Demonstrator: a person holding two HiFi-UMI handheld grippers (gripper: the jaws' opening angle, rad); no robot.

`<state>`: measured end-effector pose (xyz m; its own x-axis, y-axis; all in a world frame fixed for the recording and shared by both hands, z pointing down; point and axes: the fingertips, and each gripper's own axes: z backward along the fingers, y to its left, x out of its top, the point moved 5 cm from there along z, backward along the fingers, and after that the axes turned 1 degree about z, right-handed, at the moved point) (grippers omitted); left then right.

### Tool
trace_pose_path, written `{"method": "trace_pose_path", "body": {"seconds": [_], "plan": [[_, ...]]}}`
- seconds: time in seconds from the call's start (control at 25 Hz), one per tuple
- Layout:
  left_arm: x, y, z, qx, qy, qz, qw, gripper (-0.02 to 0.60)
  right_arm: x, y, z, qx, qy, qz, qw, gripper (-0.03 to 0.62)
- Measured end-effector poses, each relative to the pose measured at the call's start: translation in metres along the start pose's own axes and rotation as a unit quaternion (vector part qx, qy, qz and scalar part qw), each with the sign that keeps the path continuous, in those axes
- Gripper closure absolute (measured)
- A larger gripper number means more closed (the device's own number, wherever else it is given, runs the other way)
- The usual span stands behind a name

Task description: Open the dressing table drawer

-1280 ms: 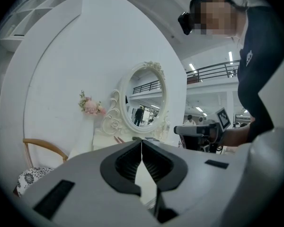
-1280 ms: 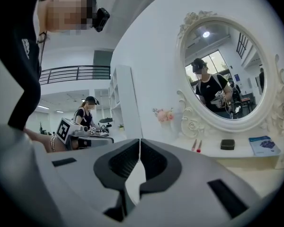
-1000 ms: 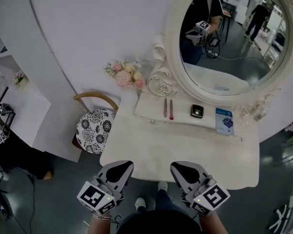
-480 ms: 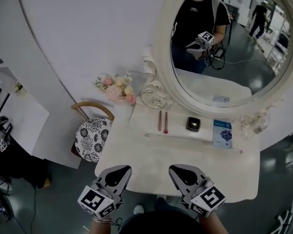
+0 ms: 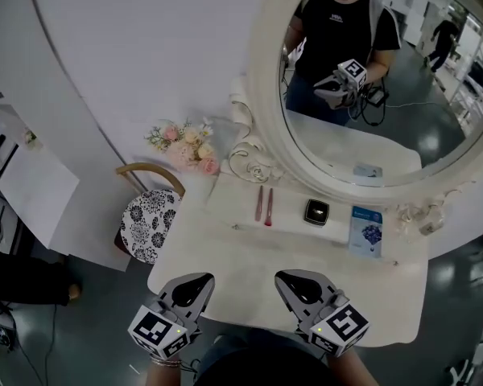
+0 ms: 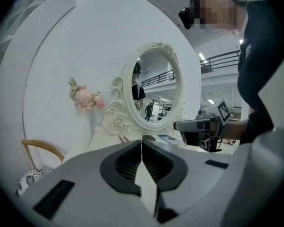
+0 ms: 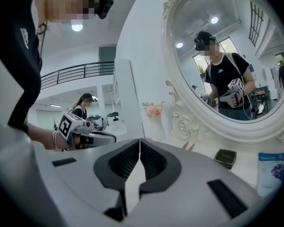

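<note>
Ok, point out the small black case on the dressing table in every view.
Head view: the small black case lies just right of centre, under the mirror's lower rim, left of the blue packet.
Left gripper view: a tiny dark patch at centre, just below the mirror.
Right gripper view: lower right, left of the blue packet.
Shared landmark: the oval mirror, directly behind the case each time.

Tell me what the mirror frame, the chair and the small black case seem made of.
Mirror frame: likely painted wood or moulded resin; matte cream, carved scrolls, no grain.
Chair: wooden back, tan curved rail; seat looks like black-and-white floral fabric.
Black case: probably hard plastic; dark, square edges.
</note>
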<state>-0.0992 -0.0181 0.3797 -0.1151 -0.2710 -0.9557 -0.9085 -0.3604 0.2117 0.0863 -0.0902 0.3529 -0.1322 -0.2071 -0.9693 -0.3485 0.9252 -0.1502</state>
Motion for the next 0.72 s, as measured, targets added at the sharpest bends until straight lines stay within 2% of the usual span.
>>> {"method": "trace_pose_path", "body": {"seconds": [0.36, 0.72], "plan": [[-0.019, 0.001, -0.018, -0.002, 0.030, 0.013, 0.9995, 0.564, -0.011, -0.017, 0.001, -0.002, 0.028, -0.014, 1.000, 0.574], [-0.021, 0.034, -0.037, -0.031, 0.068, -0.011, 0.9972, 0.563, -0.014, -0.028, -0.020, -0.040, 0.045, -0.029, 0.998, 0.574]]}}
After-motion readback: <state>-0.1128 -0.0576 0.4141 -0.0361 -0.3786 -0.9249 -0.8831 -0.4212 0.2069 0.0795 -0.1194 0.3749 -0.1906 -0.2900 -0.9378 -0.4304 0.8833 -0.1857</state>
